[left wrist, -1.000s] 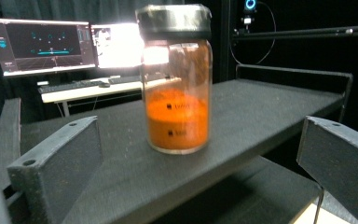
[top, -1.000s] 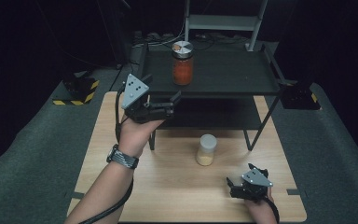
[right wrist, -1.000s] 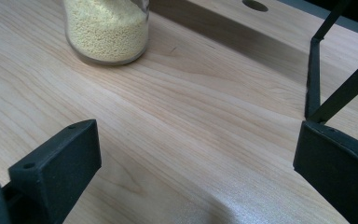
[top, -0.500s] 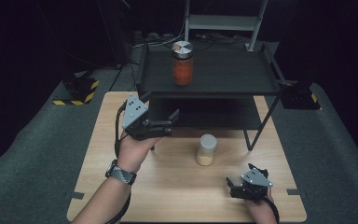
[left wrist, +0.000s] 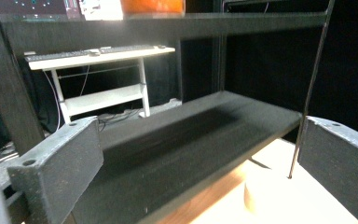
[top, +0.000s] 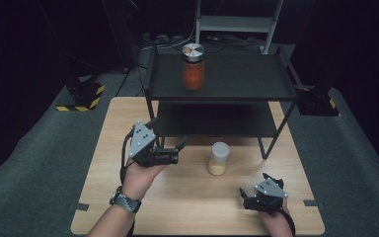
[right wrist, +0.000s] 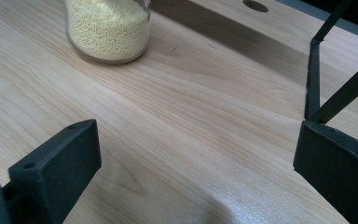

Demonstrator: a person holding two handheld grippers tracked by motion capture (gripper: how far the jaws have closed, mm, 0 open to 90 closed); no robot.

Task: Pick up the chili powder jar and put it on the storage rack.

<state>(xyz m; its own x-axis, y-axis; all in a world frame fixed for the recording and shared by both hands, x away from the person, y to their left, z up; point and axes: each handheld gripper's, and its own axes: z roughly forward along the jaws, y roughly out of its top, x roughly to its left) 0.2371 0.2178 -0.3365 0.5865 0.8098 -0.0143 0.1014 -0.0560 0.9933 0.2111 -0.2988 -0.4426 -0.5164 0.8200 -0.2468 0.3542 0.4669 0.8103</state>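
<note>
A clear jar of yellow grains [top: 218, 159] with a pale lid stands on the wooden table [top: 192, 202], just in front of a black two-tier shelf rack [top: 256, 79]. A jar of orange-red contents [top: 193, 66] stands on the rack's top tier. My left gripper [top: 170, 139] is open and empty, held left of the yellow jar and pointing at the lower tier [left wrist: 205, 121]. The right gripper [top: 253, 185] rests low near the table's front right, open, with nothing between its jaws. In the right gripper view the yellow jar [right wrist: 107, 28] stands well ahead, to the left.
The rack's thin legs [right wrist: 313, 79] stand on the table right of the yellow jar. A white desk with a keyboard [left wrist: 98, 53] is behind the rack. Grey floor mat [top: 34, 163] surrounds the table. Bare wood lies between the two grippers.
The left gripper has come down and back from beside the top tier to table level in front of the lower tier. The right gripper and both jars have stayed put.
</note>
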